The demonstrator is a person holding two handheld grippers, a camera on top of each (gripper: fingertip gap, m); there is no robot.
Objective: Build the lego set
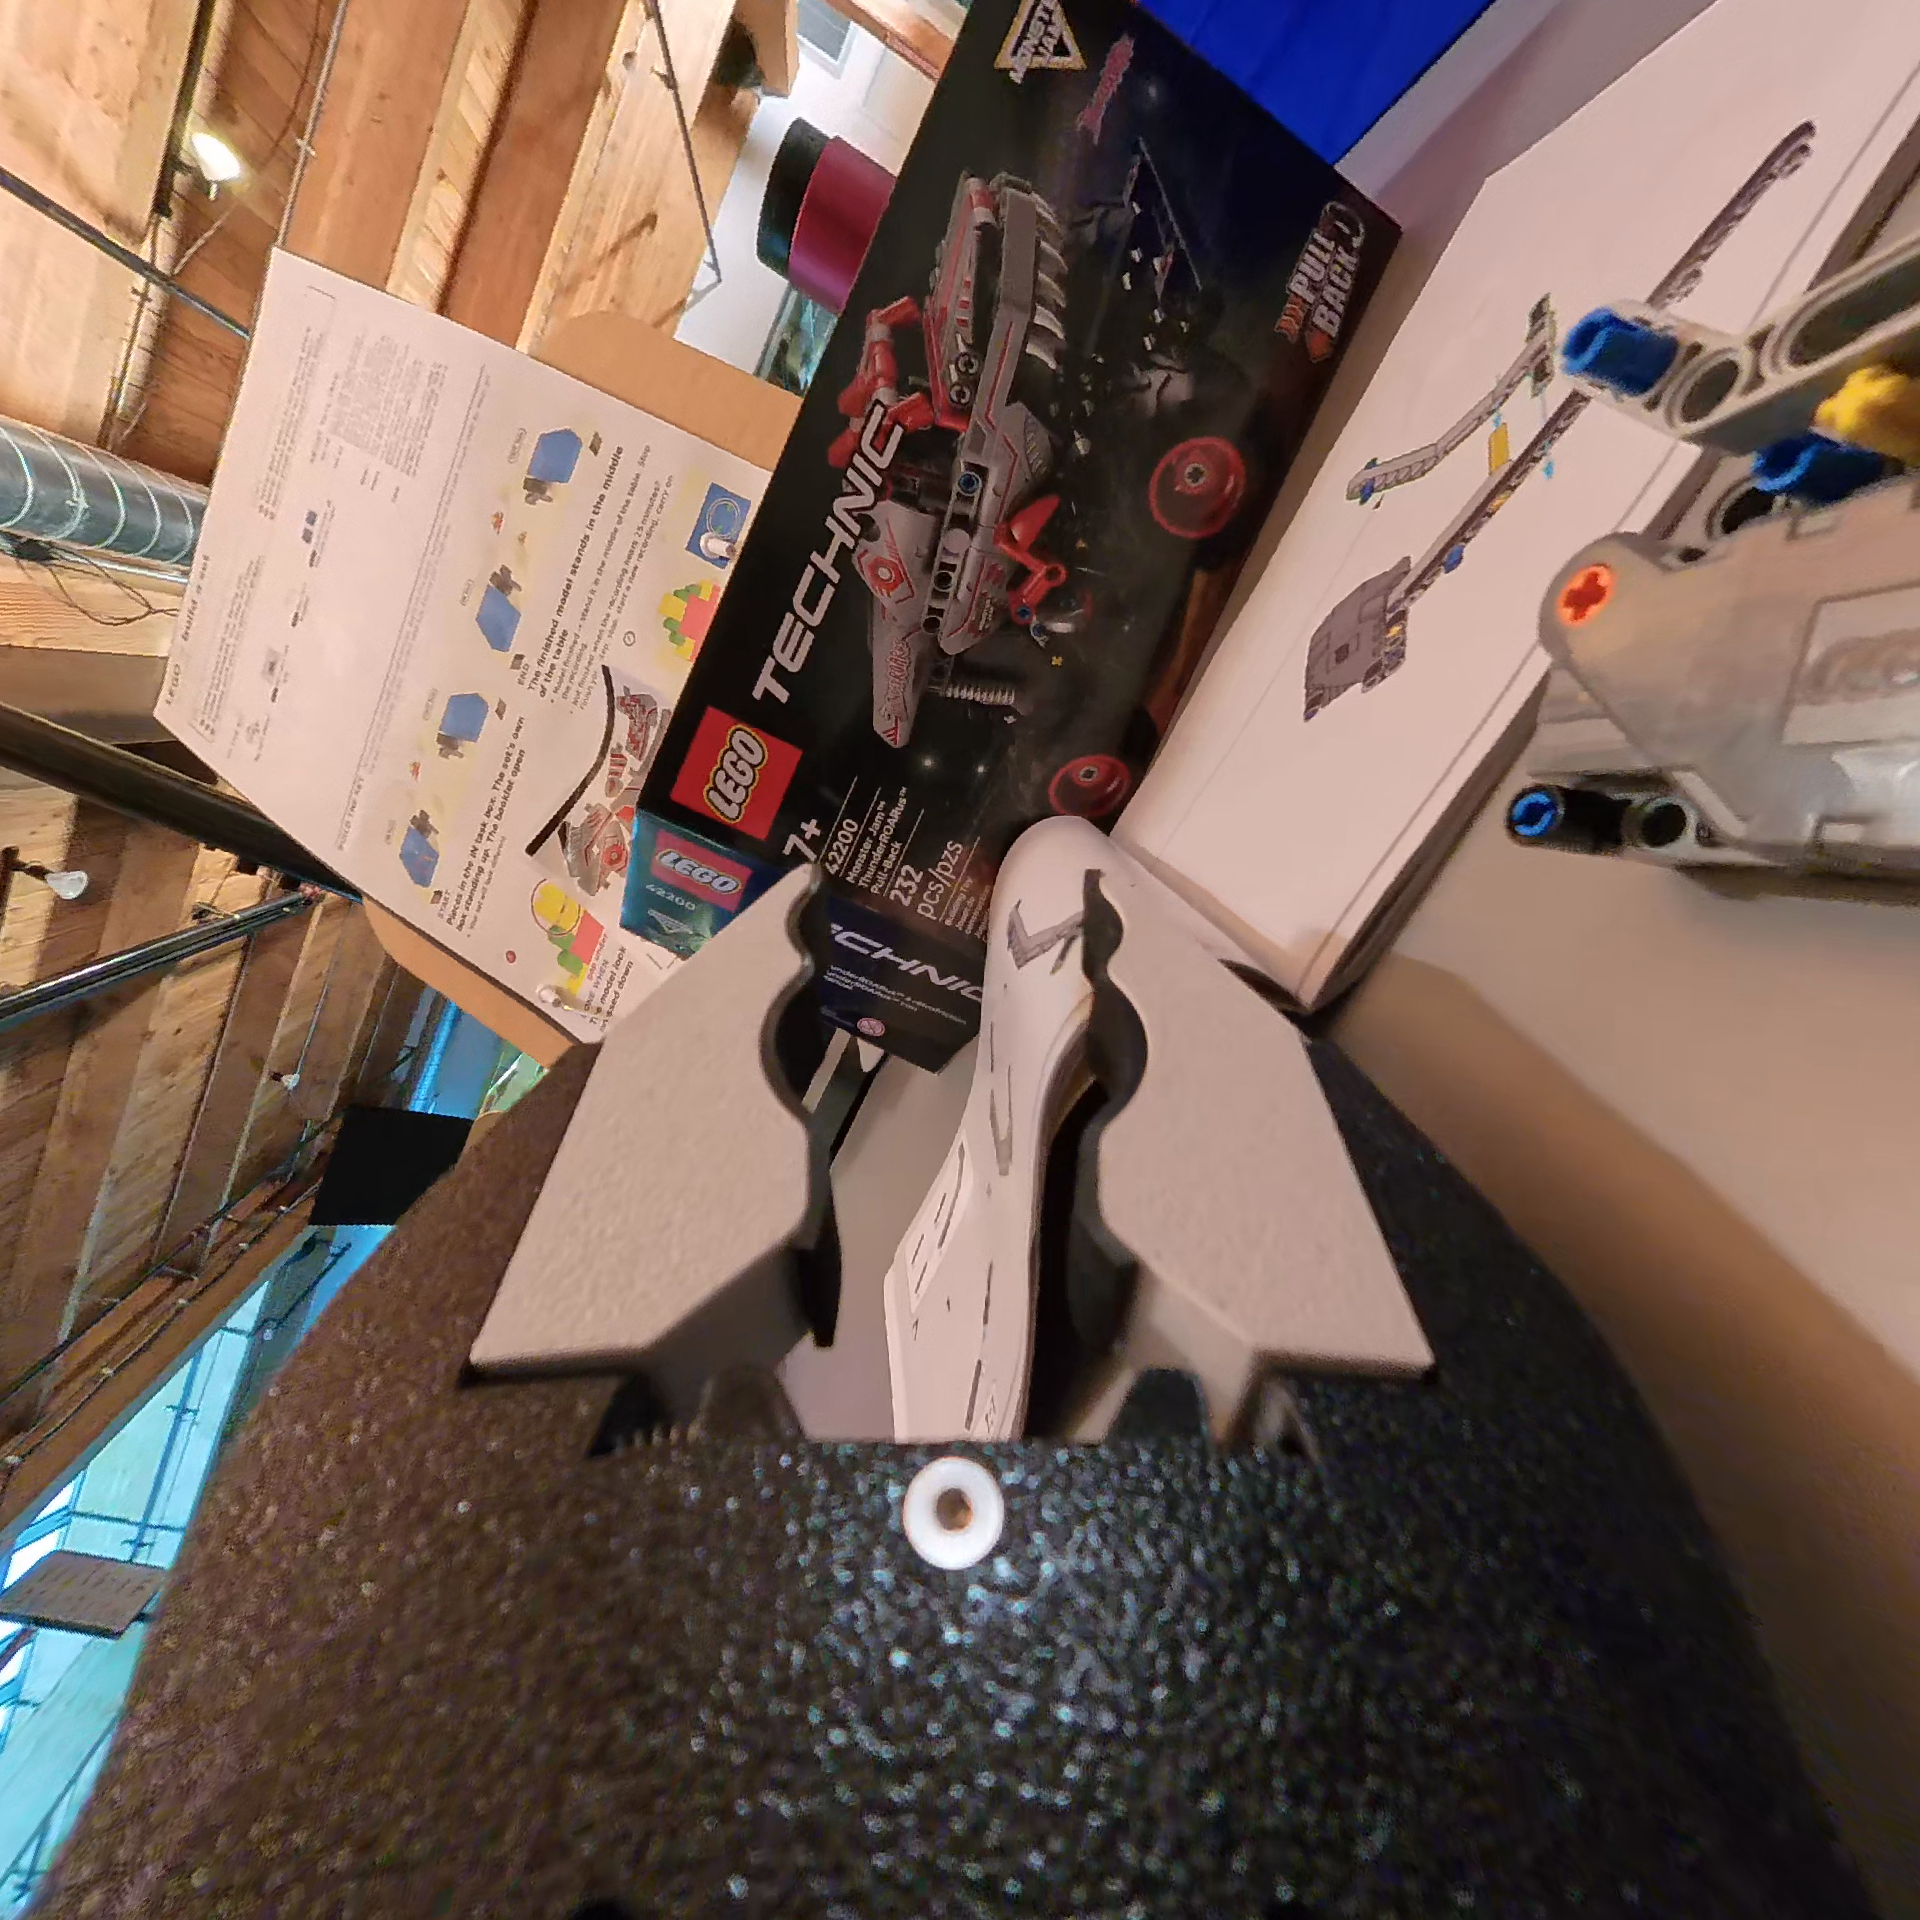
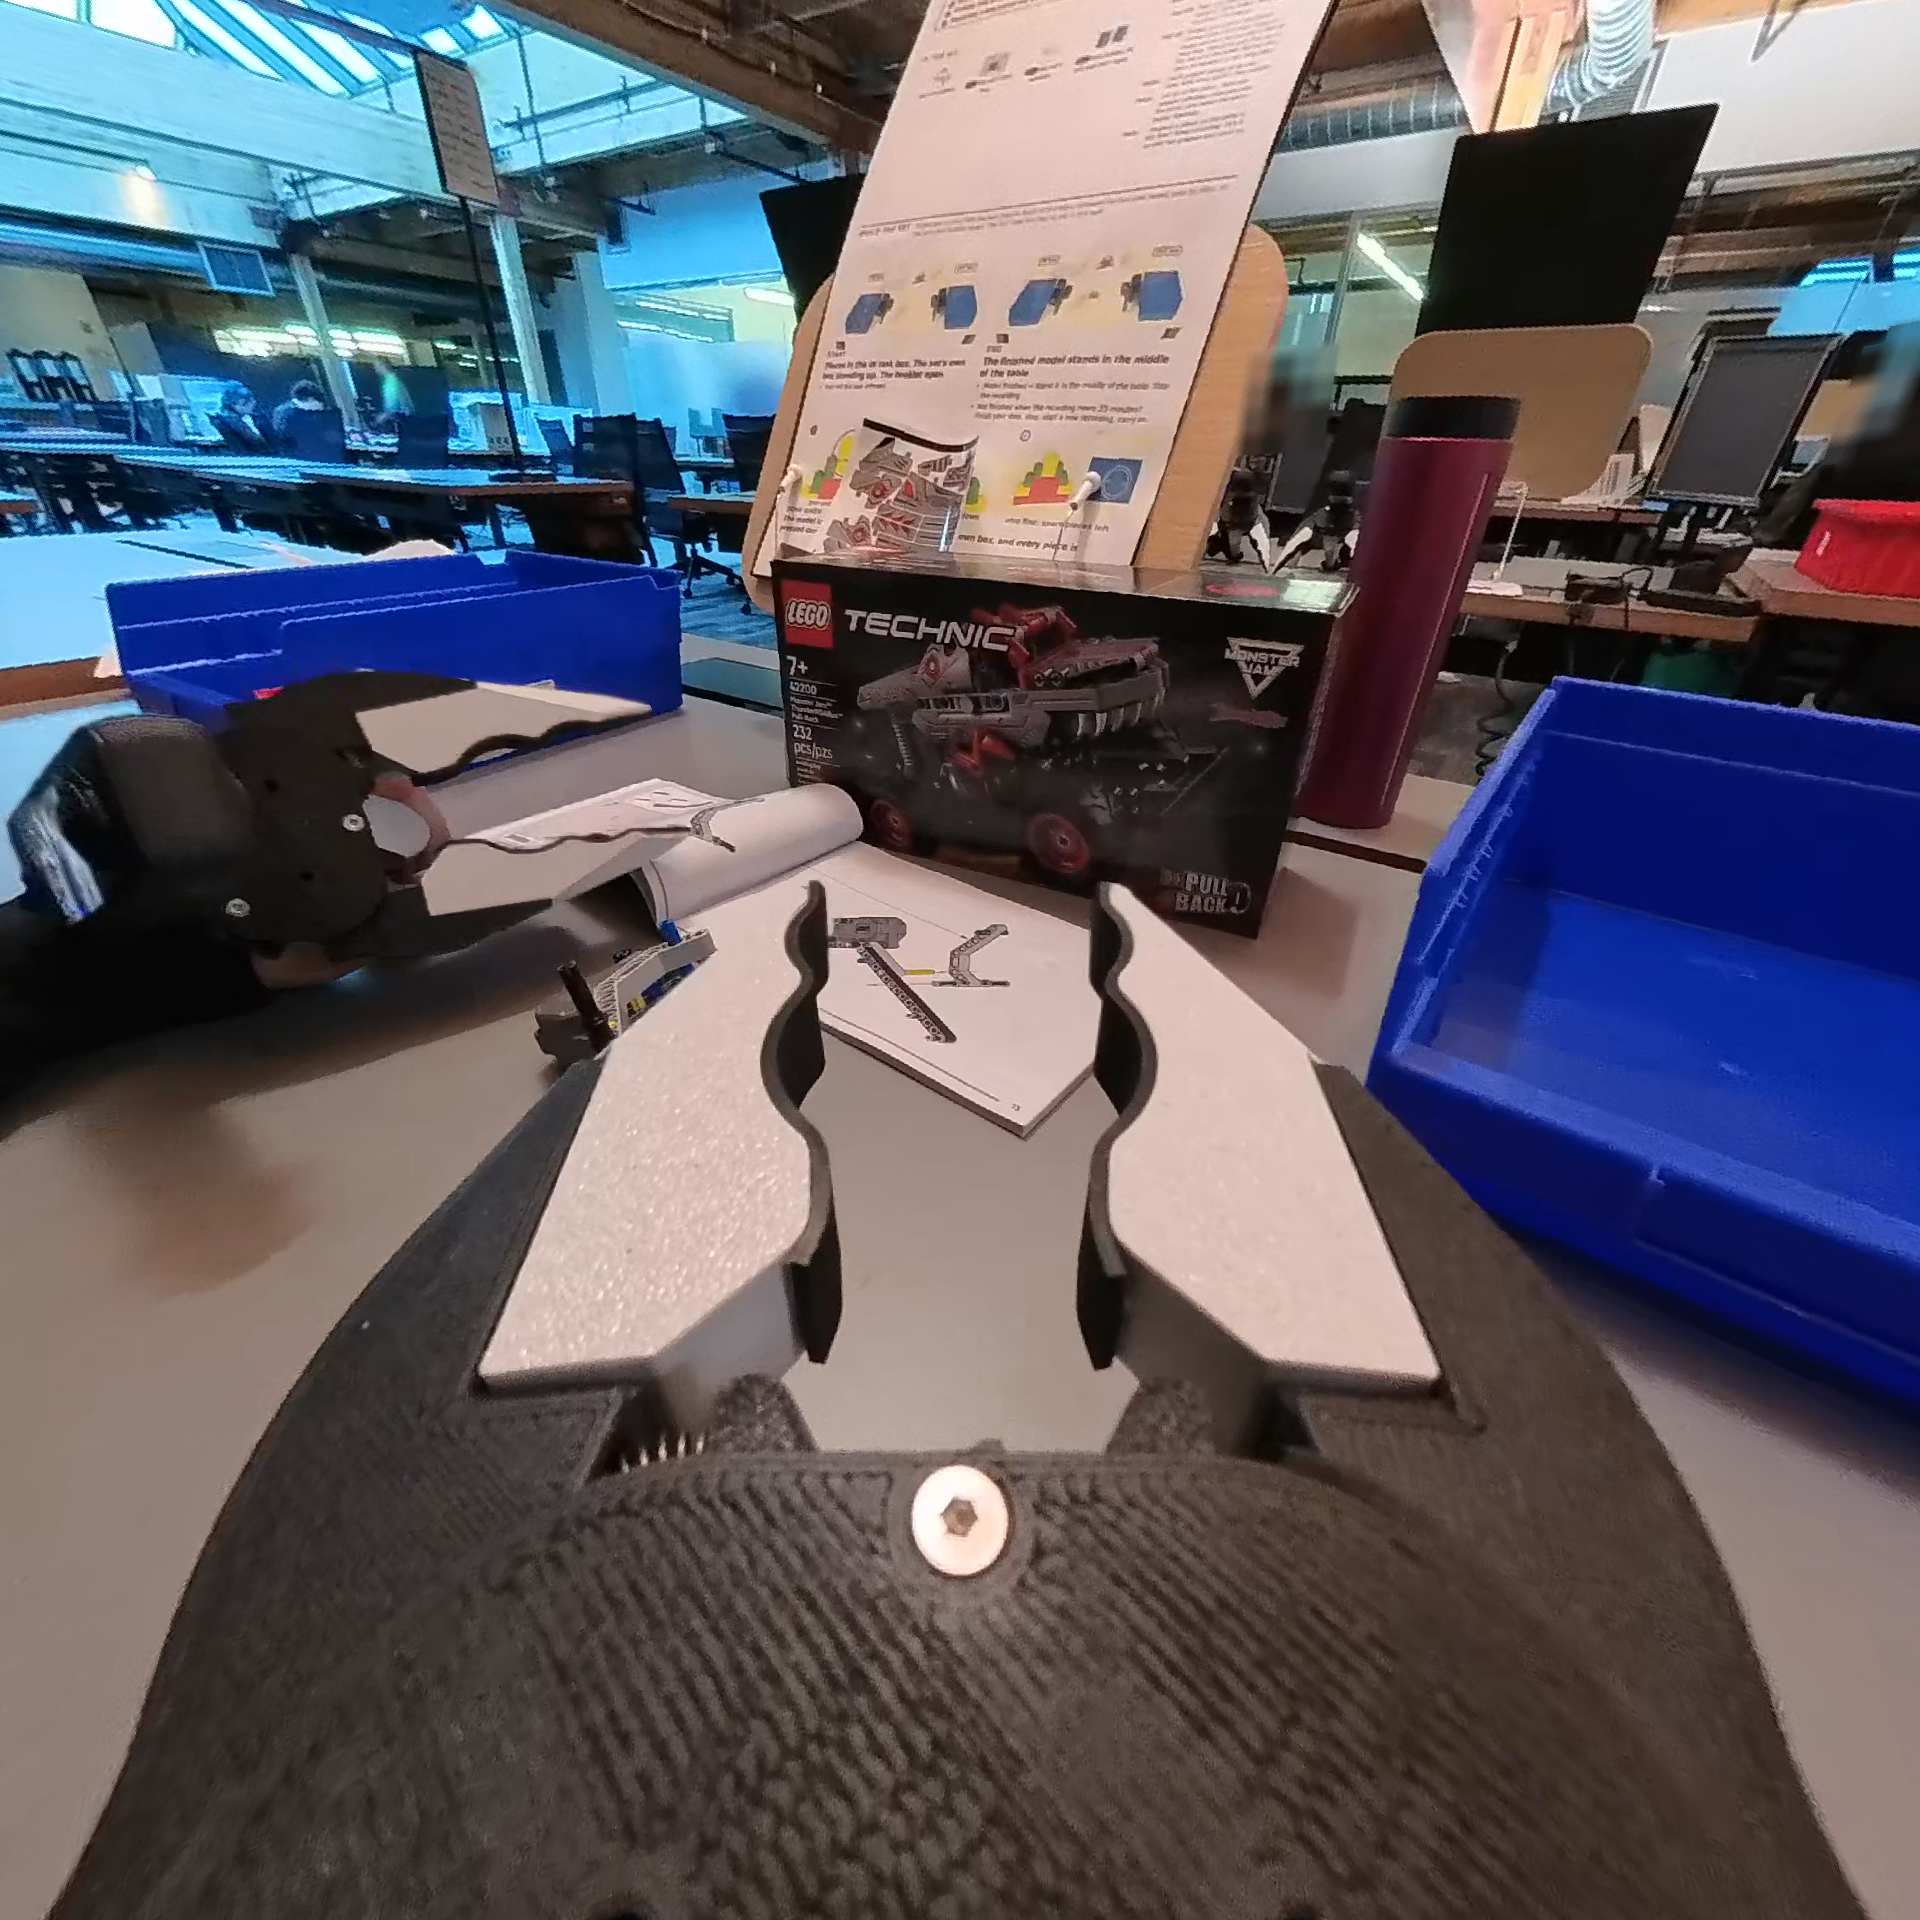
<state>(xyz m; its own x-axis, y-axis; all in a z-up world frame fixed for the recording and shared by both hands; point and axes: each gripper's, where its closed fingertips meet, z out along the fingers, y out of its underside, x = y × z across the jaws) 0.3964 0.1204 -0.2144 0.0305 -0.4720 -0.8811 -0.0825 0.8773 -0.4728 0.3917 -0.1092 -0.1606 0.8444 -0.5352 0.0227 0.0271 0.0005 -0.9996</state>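
The white instruction booklet lies open on the grey table, in front of the black Lego box. My left gripper is open, and one curled booklet page rests against its lower finger. In the left wrist view that page lies along one finger of the left gripper. A small grey partial model with blue pins sits just left of the booklet, and also shows at the edge of the left wrist view. My right gripper is open and empty, just above the table in front of the booklet.
A blue bin stands at the right and another blue bin at the back left. A maroon bottle stands right of the box. A printed sheet on a wooden board stands behind the box. Spacing between my two grippers at the tips: around 25 cm.
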